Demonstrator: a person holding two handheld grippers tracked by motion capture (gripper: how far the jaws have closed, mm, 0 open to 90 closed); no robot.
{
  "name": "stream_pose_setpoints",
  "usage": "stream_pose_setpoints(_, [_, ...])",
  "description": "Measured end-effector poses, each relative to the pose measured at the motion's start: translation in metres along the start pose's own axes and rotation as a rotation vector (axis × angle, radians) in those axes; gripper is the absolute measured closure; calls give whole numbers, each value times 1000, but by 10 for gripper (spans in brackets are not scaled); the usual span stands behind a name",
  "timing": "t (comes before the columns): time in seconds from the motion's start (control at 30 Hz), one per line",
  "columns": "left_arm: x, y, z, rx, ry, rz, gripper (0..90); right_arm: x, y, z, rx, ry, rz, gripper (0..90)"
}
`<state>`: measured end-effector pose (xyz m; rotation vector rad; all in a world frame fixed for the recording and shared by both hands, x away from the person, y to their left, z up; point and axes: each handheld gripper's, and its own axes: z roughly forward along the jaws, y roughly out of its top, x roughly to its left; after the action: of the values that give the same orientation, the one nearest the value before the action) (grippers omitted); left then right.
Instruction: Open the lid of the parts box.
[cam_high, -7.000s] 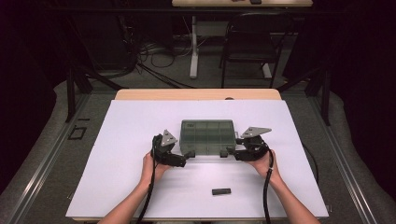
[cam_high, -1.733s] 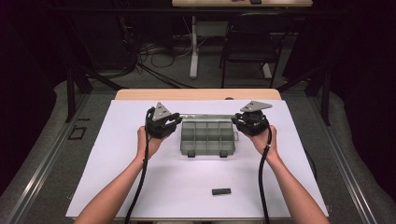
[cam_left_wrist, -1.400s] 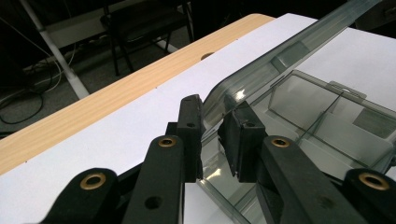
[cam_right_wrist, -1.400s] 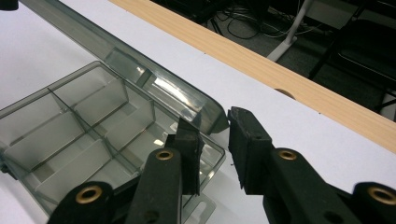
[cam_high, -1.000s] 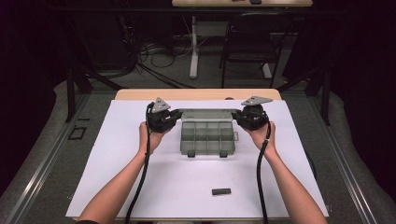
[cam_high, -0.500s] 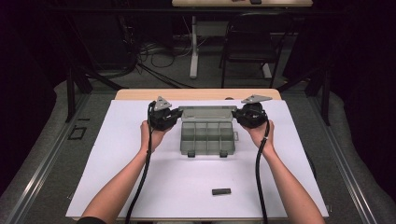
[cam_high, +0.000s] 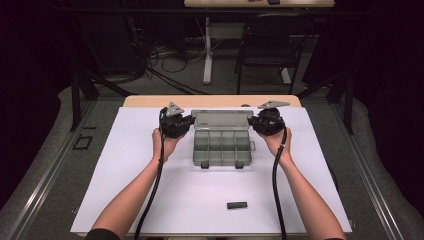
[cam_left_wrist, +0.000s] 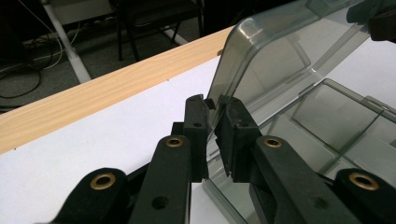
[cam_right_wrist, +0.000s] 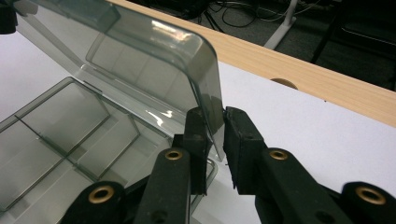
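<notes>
A clear smoky plastic compartment box (cam_high: 222, 147) lies on the white sheet with its lid (cam_high: 221, 120) raised at the far side. My left gripper (cam_high: 187, 122) is at the lid's left edge and my right gripper (cam_high: 254, 122) at its right edge. In the left gripper view the left gripper (cam_left_wrist: 212, 105) is shut on the lid's edge (cam_left_wrist: 280, 60), and its jaws have just been closing with that edge between them. The right gripper (cam_right_wrist: 218, 114) pinches the opposite side edge of the lid (cam_right_wrist: 149, 60) above the empty compartments (cam_right_wrist: 56, 126).
A small black bar (cam_high: 237, 205) lies on the white sheet (cam_high: 150, 190) near the front. The wooden table edge (cam_high: 150, 101) runs just behind the box. A chair (cam_high: 265, 45) and cables stand on the floor beyond.
Seven seconds ago the box looked closed, with both grippers at its near corners. The hands have since moved to the far corners and the lid stands raised. Over the last second almost nothing moved.
</notes>
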<state>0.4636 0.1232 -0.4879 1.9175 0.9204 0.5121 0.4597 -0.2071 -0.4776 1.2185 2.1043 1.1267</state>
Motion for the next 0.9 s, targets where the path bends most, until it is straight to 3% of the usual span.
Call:
stream_pose_setpoints(0.6, [4, -6, 16, 24, 22, -31, 826, -3, -4, 13, 12, -19, 22, 802])
stream_pose_setpoints(0.9, [4, -7, 20, 35, 32, -28, 827, -5, -5, 19, 22, -25, 30, 810])
